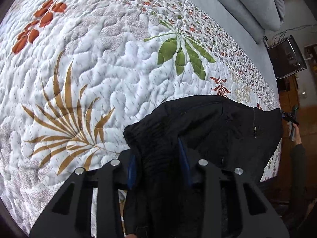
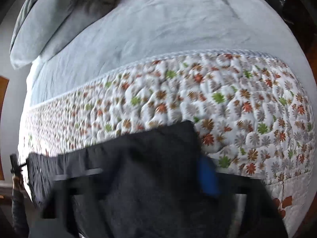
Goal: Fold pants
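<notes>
While the black pants (image 1: 208,123) hang stretched between the two grippers above the quilt (image 1: 95,75), the left gripper (image 1: 158,166) pinches a bunched corner of the cloth between its blue pads (image 1: 131,170), jaws closed on the fabric. In the blurred right wrist view the right gripper (image 2: 164,176) has the pants (image 2: 138,158) draped over it, one blue pad (image 2: 208,176) showing beside the cloth and the other hidden, so its jaws appear closed on the fabric. Beyond the quilt (image 2: 237,99) lie a grey sheet (image 2: 158,25) and pillows (image 2: 49,19).
</notes>
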The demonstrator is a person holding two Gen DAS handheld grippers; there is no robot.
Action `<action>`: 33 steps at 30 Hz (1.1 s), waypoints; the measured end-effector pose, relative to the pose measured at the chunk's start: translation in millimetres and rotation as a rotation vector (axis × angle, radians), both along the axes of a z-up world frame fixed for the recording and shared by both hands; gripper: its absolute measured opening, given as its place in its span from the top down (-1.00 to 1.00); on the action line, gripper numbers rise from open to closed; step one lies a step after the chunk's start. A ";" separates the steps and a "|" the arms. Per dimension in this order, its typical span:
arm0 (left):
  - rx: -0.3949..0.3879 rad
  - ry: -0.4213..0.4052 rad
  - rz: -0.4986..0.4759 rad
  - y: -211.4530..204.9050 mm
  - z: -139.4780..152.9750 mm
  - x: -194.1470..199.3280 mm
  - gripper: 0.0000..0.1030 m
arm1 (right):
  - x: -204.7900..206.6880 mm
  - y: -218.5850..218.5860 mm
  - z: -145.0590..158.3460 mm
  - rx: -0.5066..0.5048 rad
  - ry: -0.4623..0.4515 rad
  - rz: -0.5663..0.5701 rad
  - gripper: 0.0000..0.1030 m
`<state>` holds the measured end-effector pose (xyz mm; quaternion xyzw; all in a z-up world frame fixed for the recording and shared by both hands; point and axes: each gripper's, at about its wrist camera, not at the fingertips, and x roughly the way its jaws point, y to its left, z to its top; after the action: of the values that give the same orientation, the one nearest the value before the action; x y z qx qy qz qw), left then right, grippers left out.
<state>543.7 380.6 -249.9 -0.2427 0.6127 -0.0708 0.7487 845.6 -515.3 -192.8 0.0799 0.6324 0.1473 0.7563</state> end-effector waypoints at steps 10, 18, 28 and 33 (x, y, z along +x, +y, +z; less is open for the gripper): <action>0.000 -0.077 0.016 -8.4 18.3 -0.9 0.77 | -30.9 -19.5 58.8 0.052 -0.158 -0.002 0.75; 0.012 -0.165 0.020 -19.6 47.4 -12.8 0.81 | -73.4 -25.2 129.8 0.077 -0.276 -0.006 0.75; -0.029 -0.281 0.000 -31.6 96.9 -46.3 0.82 | -162.9 -48.3 201.2 0.100 -0.392 -0.043 0.79; -0.058 -0.348 -0.027 -41.5 124.4 -84.9 0.82 | -226.9 -53.7 222.9 0.140 -0.429 -0.027 0.85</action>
<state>458.8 339.1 -125.4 -0.2402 0.4749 -0.1393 0.8351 618.7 -569.0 30.1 0.1074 0.4444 0.1943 0.8679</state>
